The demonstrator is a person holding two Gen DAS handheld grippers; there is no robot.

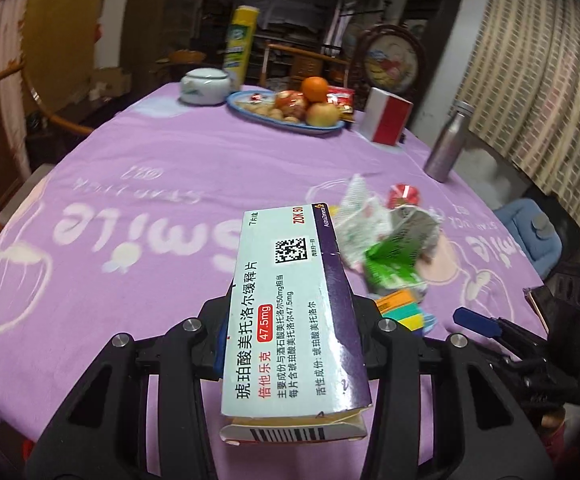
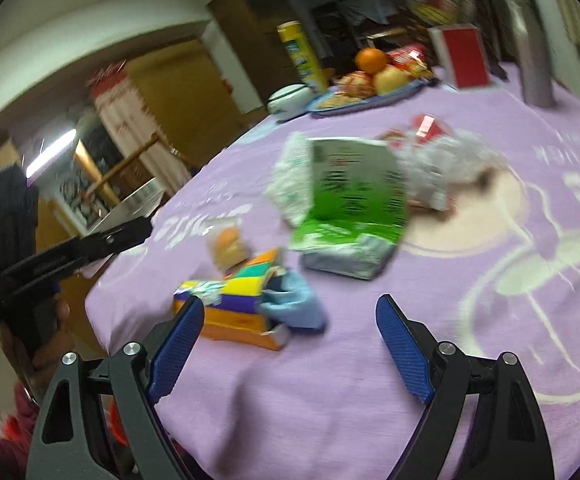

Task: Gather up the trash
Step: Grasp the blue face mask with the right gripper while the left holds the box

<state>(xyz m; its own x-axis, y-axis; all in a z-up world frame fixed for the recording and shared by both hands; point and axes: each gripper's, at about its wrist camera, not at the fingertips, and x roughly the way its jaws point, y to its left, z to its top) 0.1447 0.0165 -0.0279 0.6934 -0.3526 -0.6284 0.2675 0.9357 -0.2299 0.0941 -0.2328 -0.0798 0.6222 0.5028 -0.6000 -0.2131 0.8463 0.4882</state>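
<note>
Glossy cardboard medicine box, fuzzy matt purple cloth tablecloth, brushed metal bottle, glazed ceramic jar

Both views are dimly lit by indoor light, and the room behind is left in deep shadow. Heavy fisheye bending is seen at the edges, with black corners. The right wrist view is smeared by motion blur, the litter pile being rendered soft. In the left wrist view the medicine box is sharp, and a glossy sheen is caught on its dark side.
</note>
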